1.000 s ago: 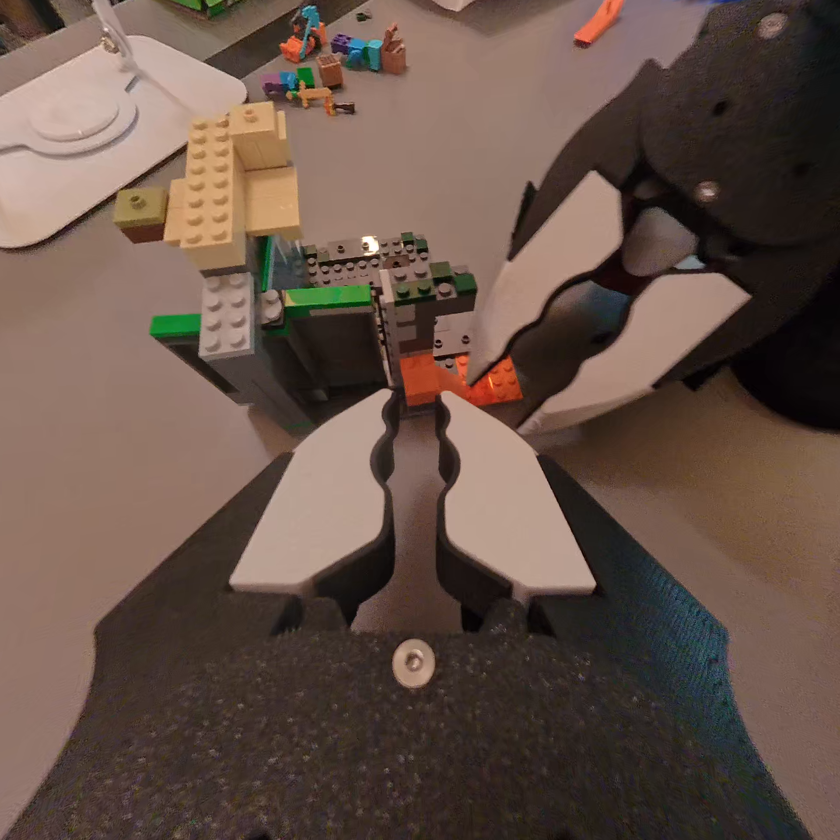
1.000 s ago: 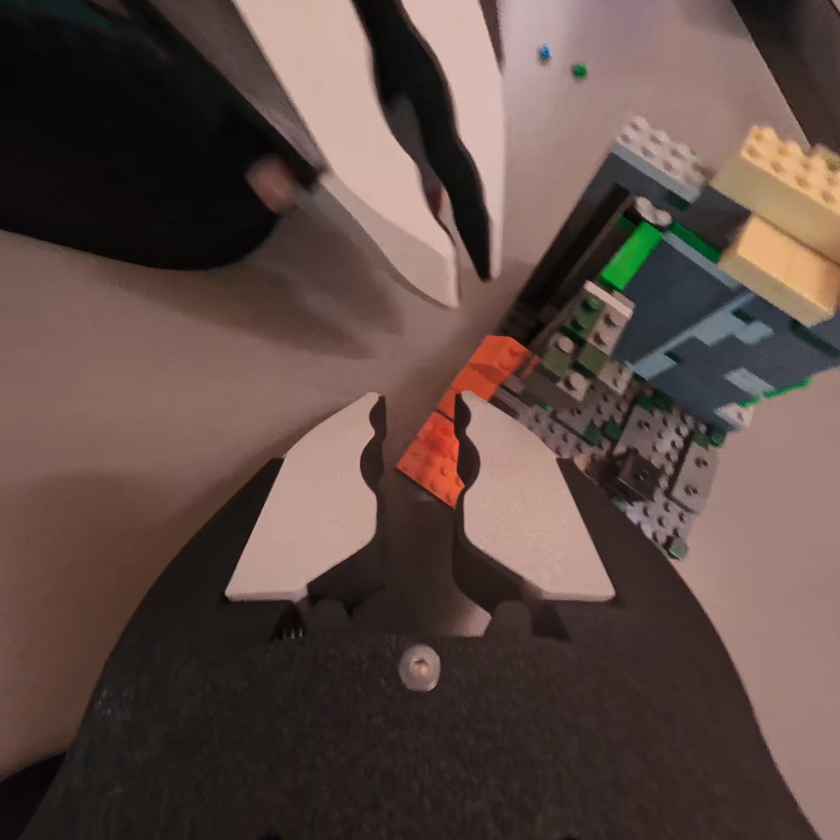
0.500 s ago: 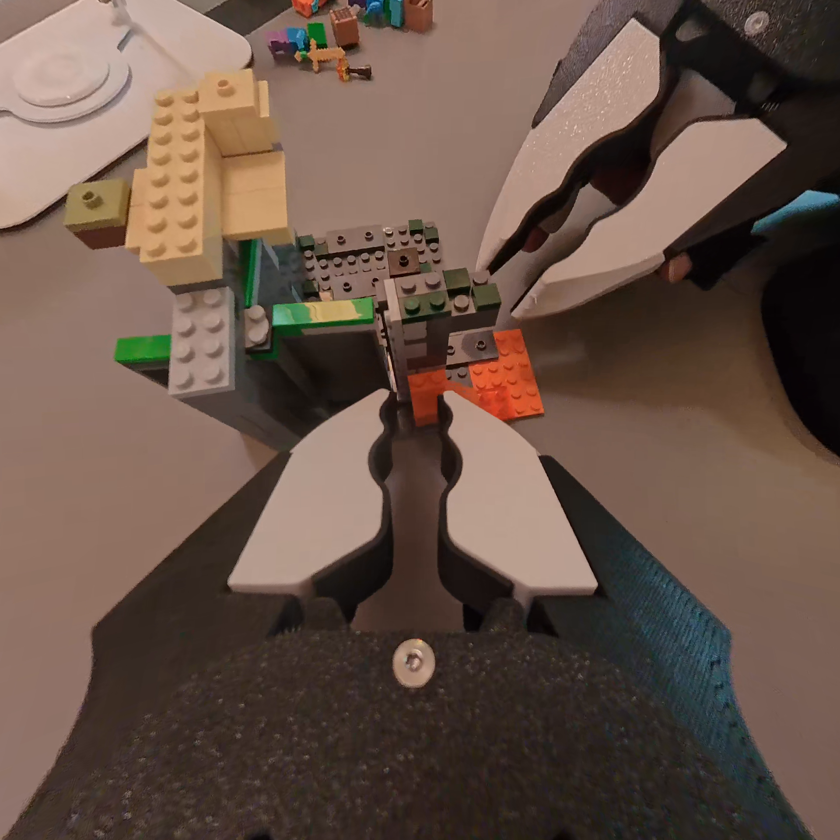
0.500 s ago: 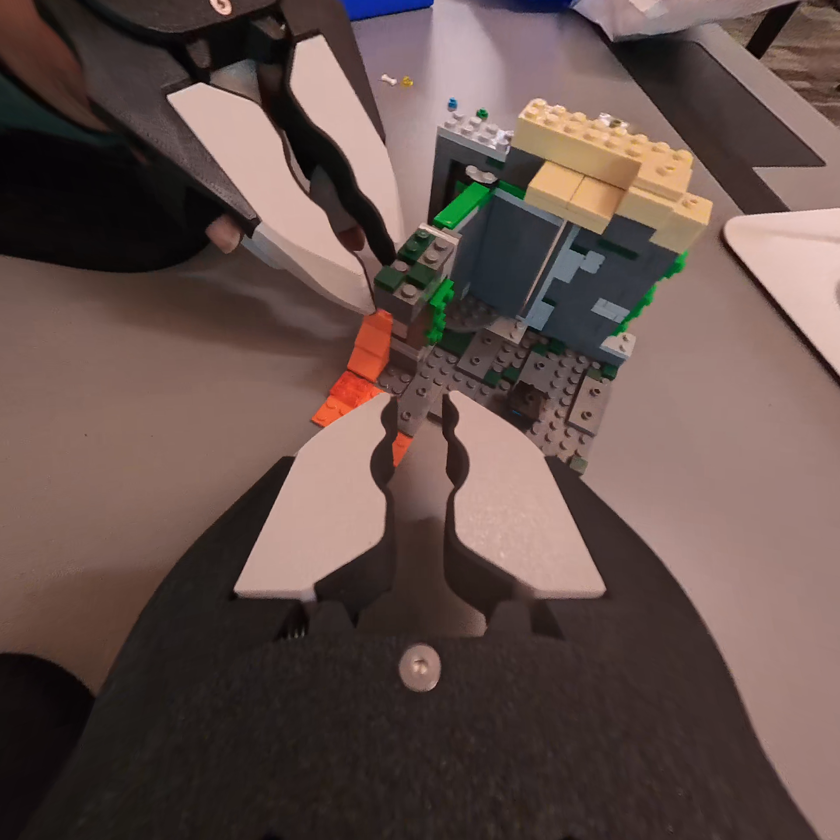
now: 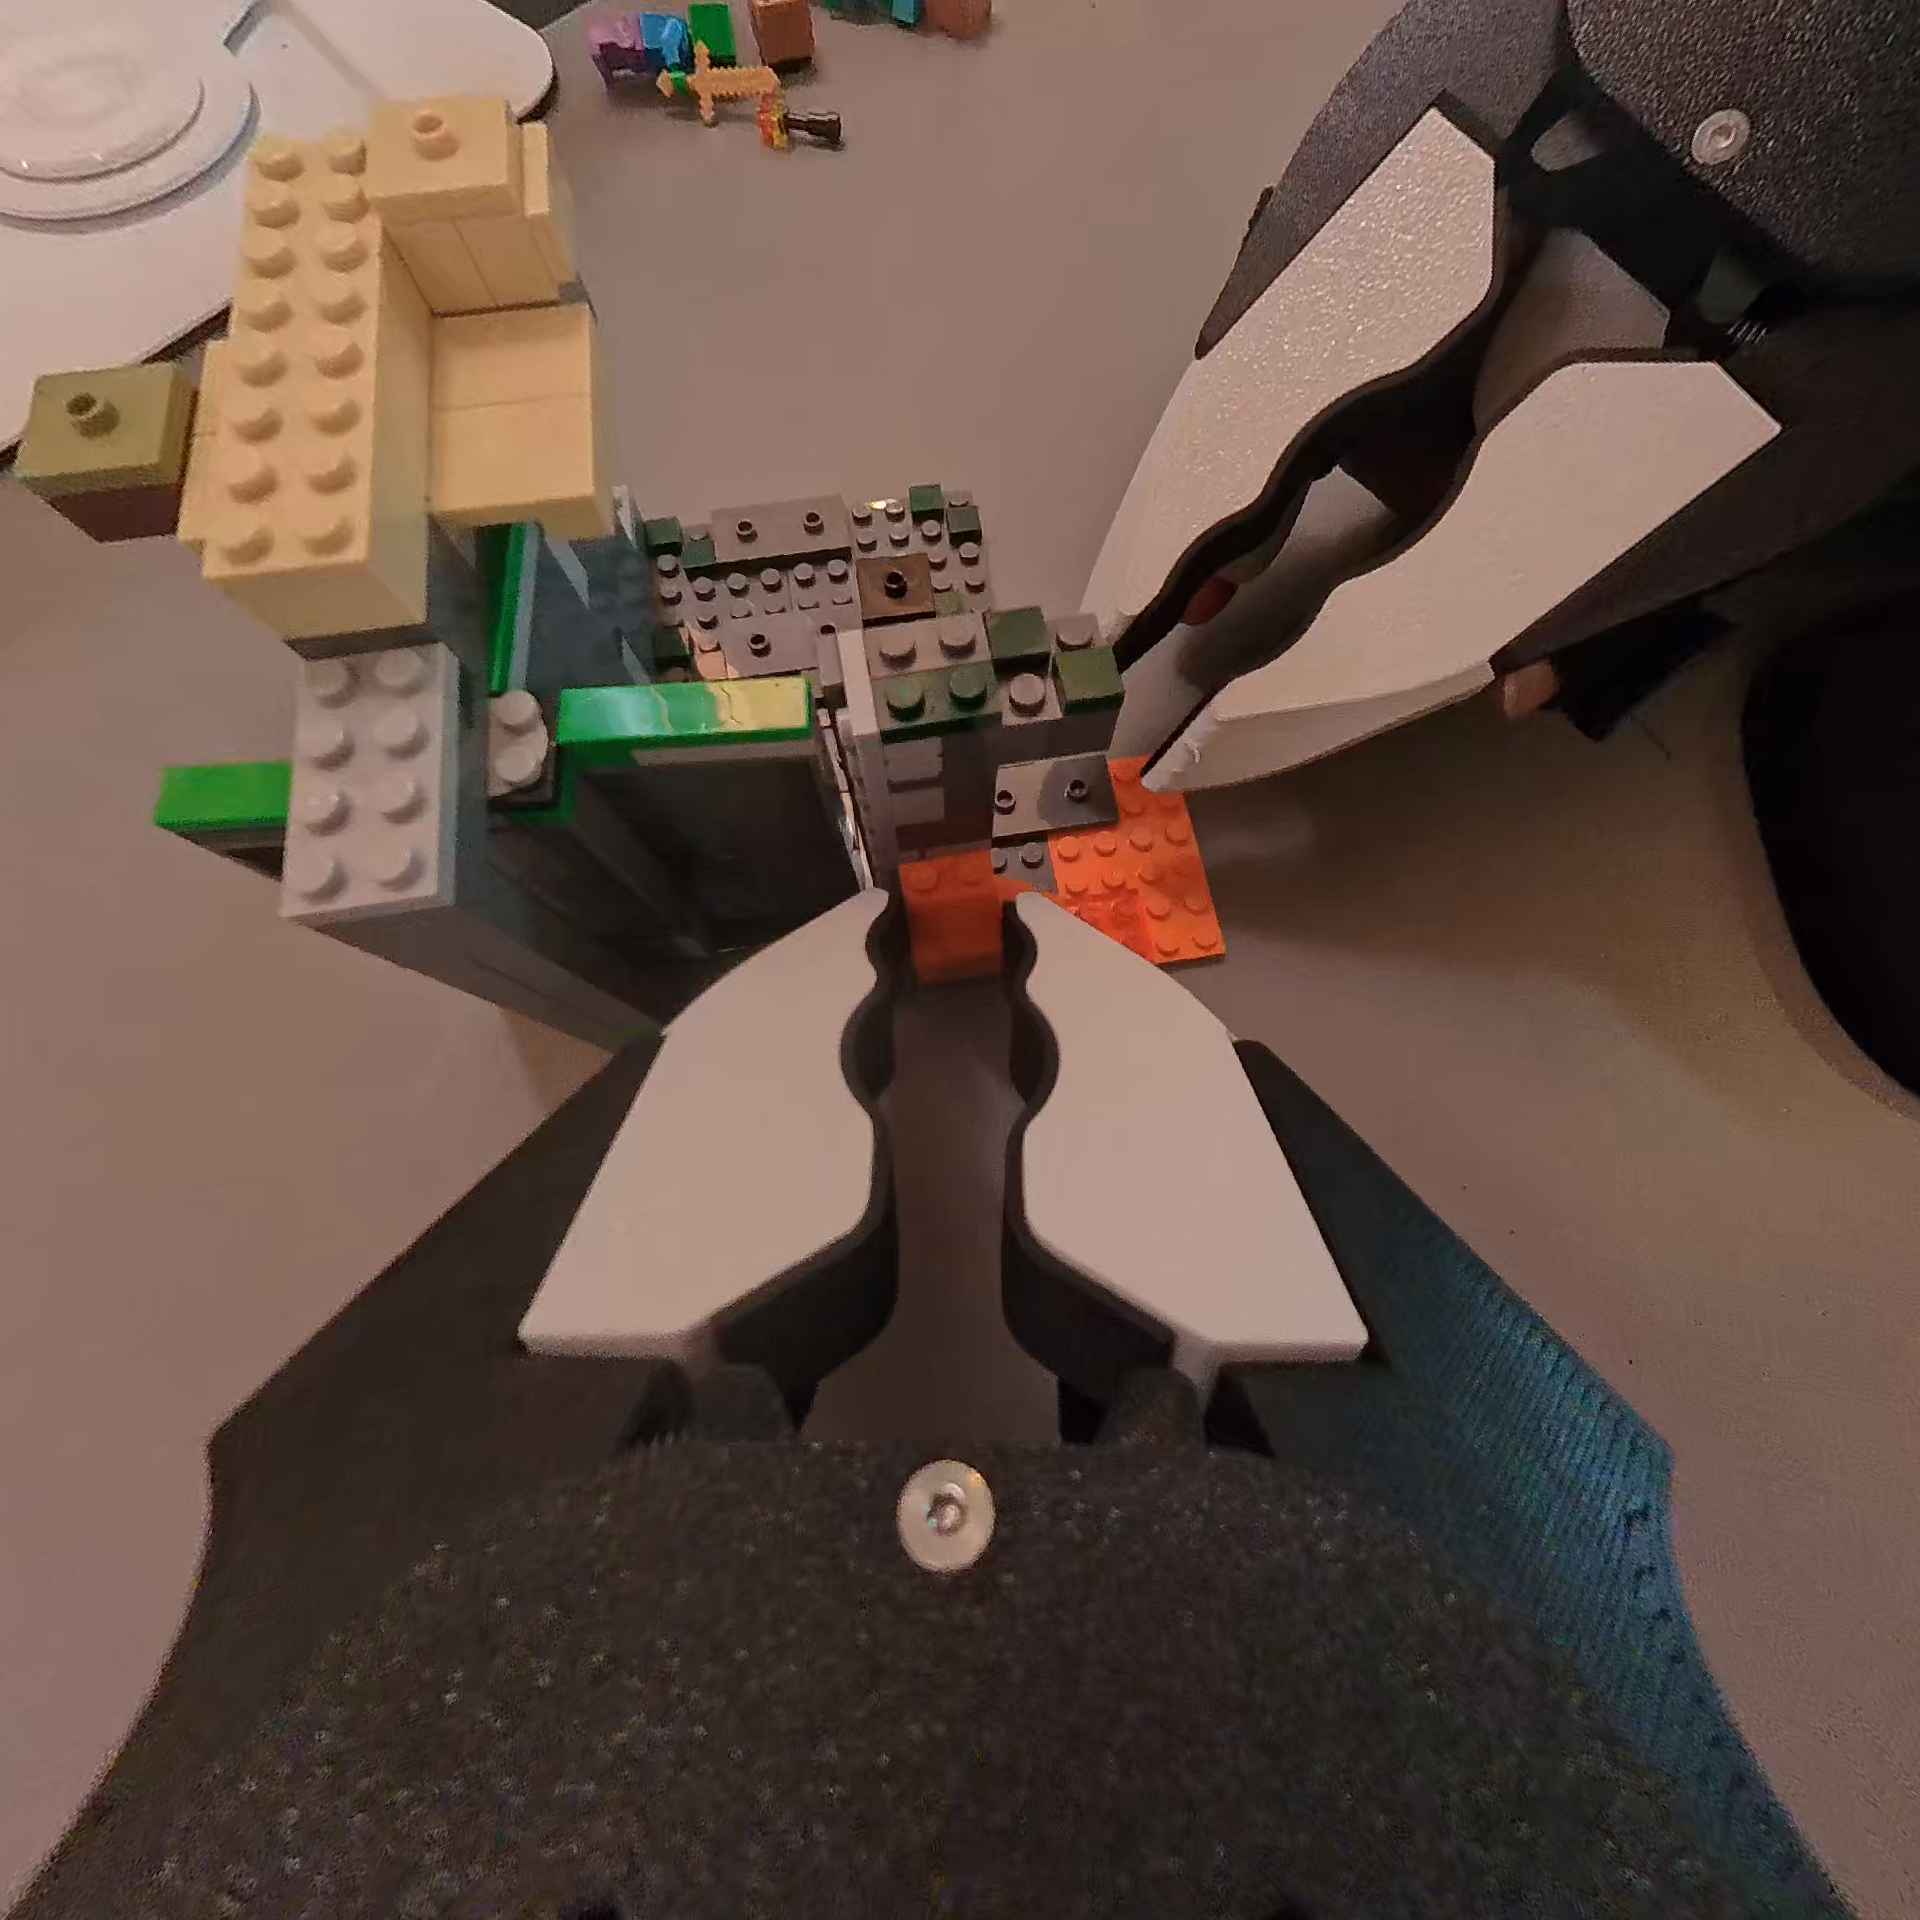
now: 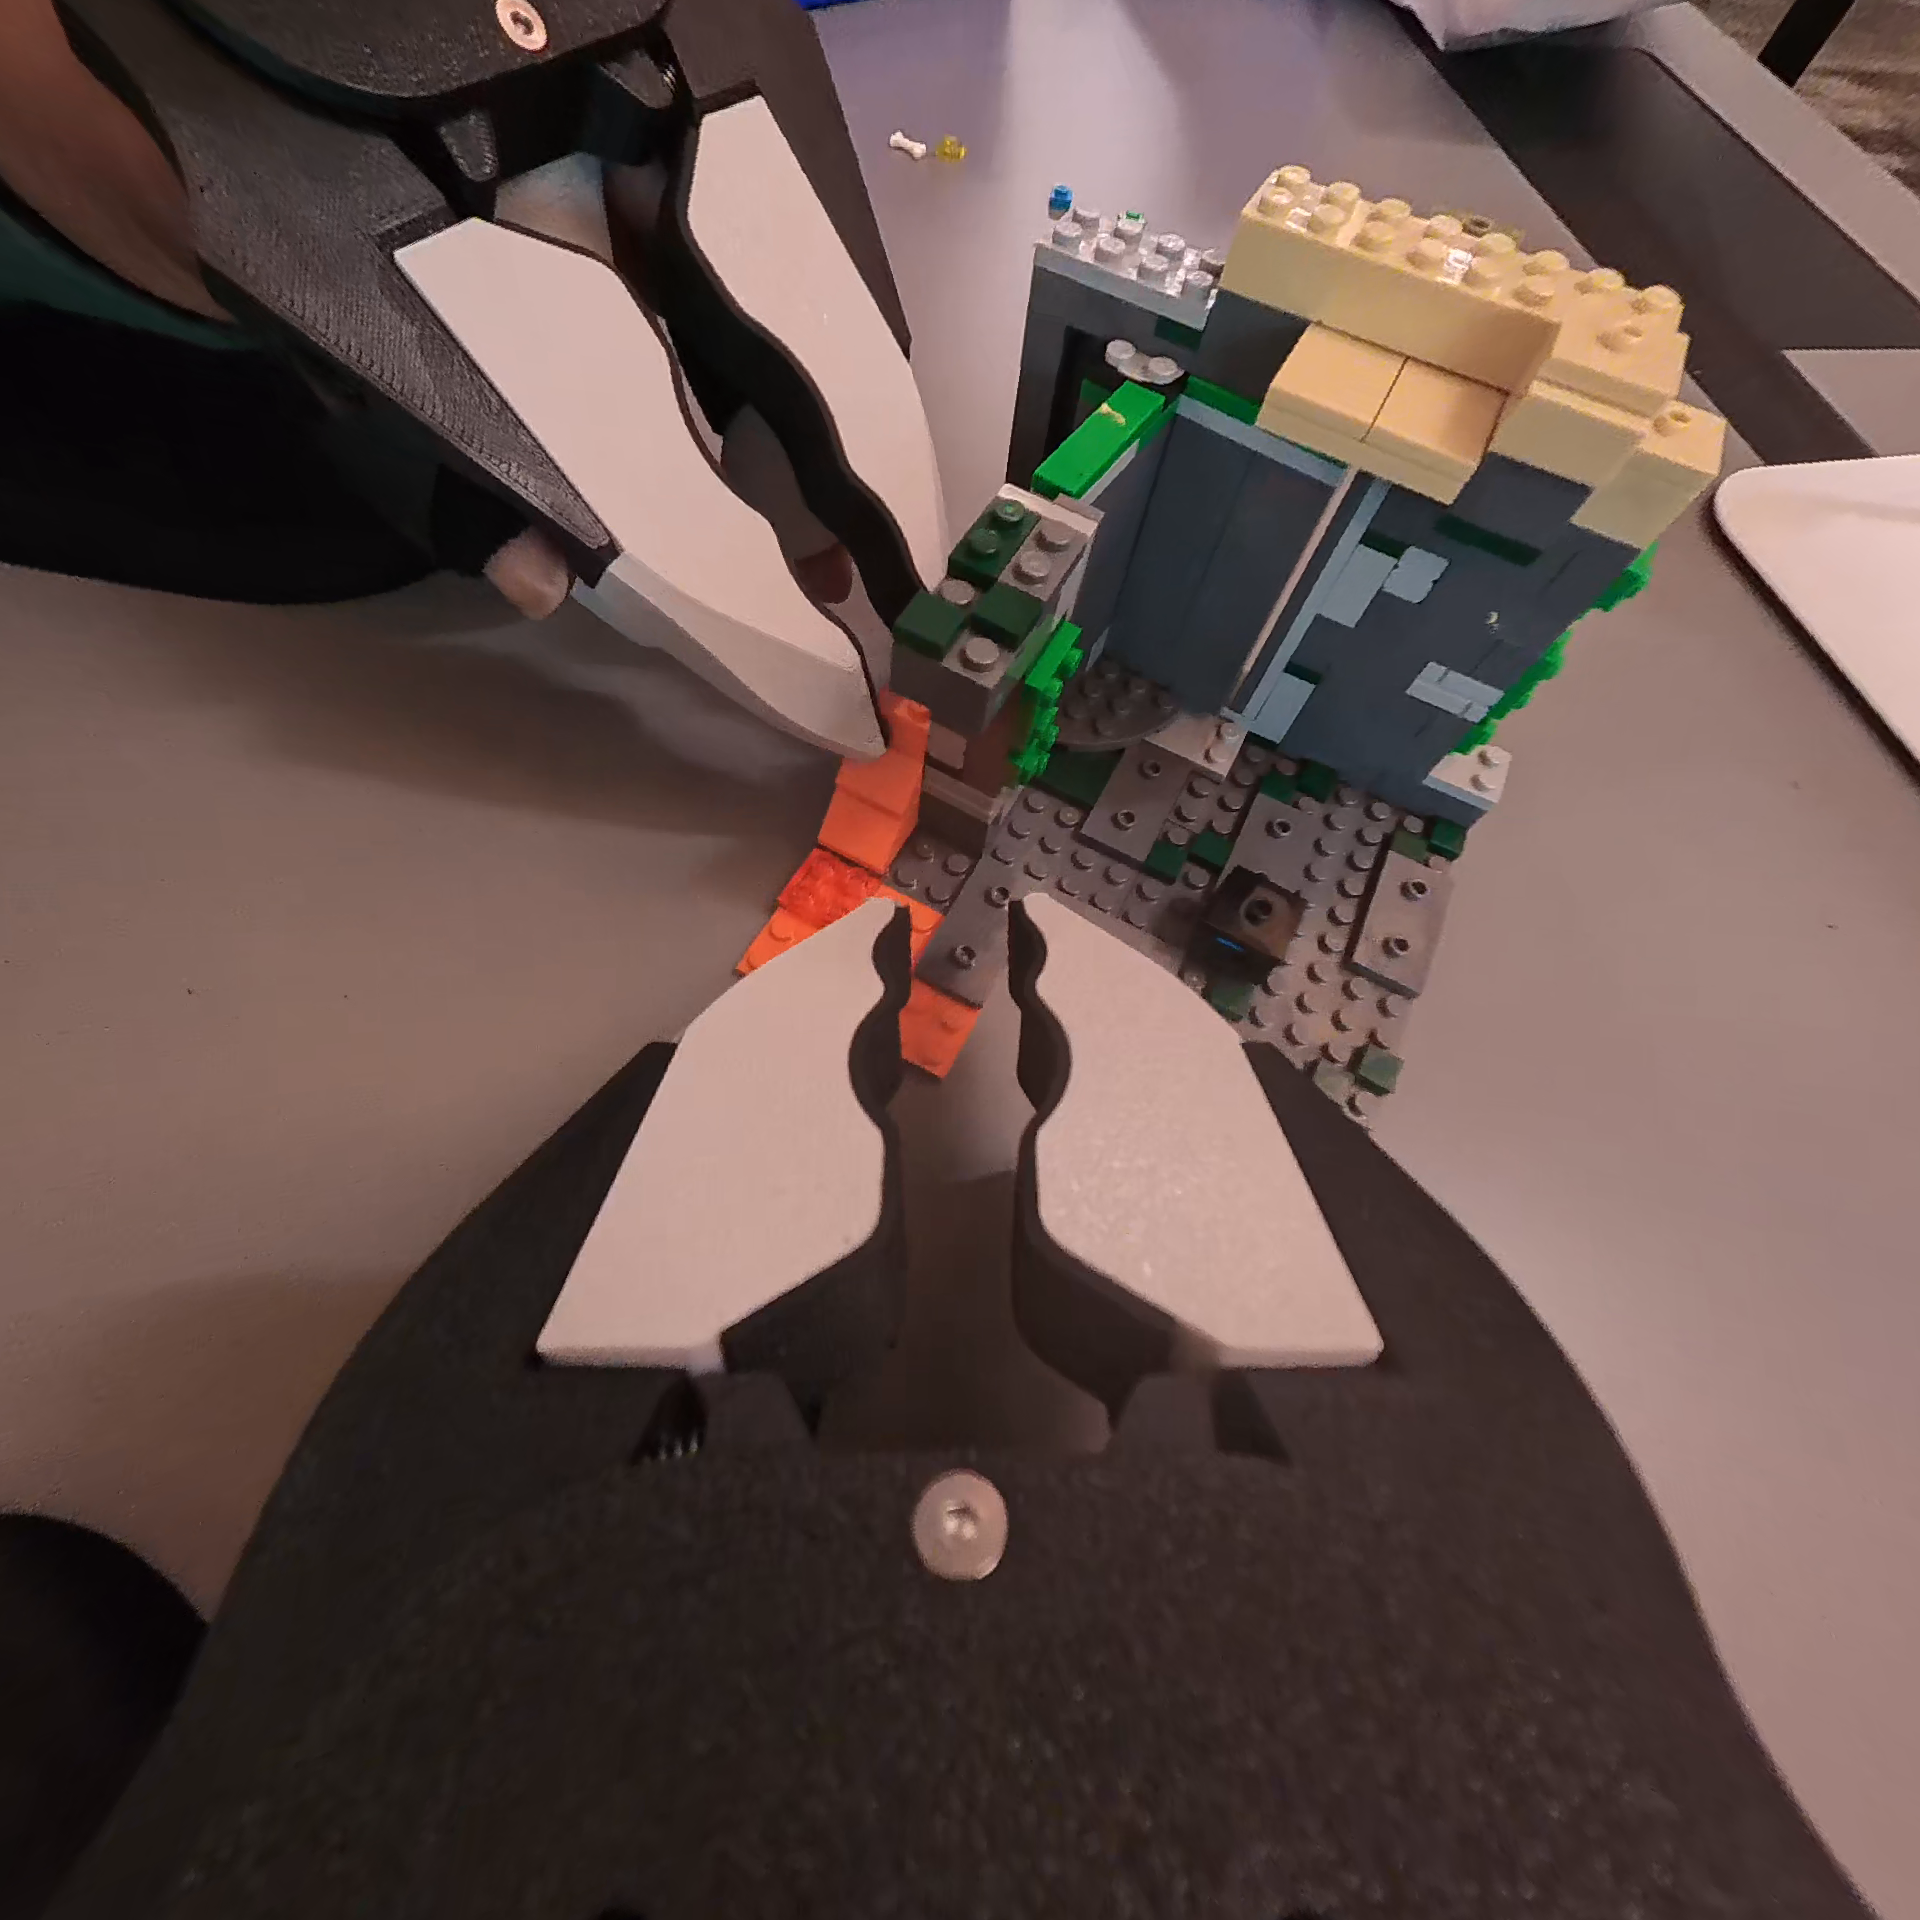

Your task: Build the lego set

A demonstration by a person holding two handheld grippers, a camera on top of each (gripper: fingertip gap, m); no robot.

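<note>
The lego build (image 5: 436,582) stands on the grey table: grey walls, tan bricks on top, green trim, a studded grey base and an orange plate (image 5: 1143,894). It also shows in the right wrist view (image 6: 1299,623). My left gripper (image 5: 951,914) is low at the front, its jaws closed to a narrow gap around the orange brick (image 5: 948,925) at the foot of the small grey-and-green pillar (image 5: 966,707). My right gripper (image 6: 951,920) is nearly shut and empty, its tips over the orange plate beside that pillar (image 6: 987,613). In the left wrist view it (image 5: 1138,748) comes in from the upper right.
A white tray (image 5: 94,125) lies at the far left behind the build; its edge shows in the right wrist view (image 6: 1829,582). Several small loose lego pieces (image 5: 717,73) lie on the table beyond the build. A person's arm in a dark sleeve (image 6: 156,436) is behind the left gripper.
The right gripper lifted off the orange plate, swung back, then came down again beside the pillar. The left gripper closed in on the orange brick.
</note>
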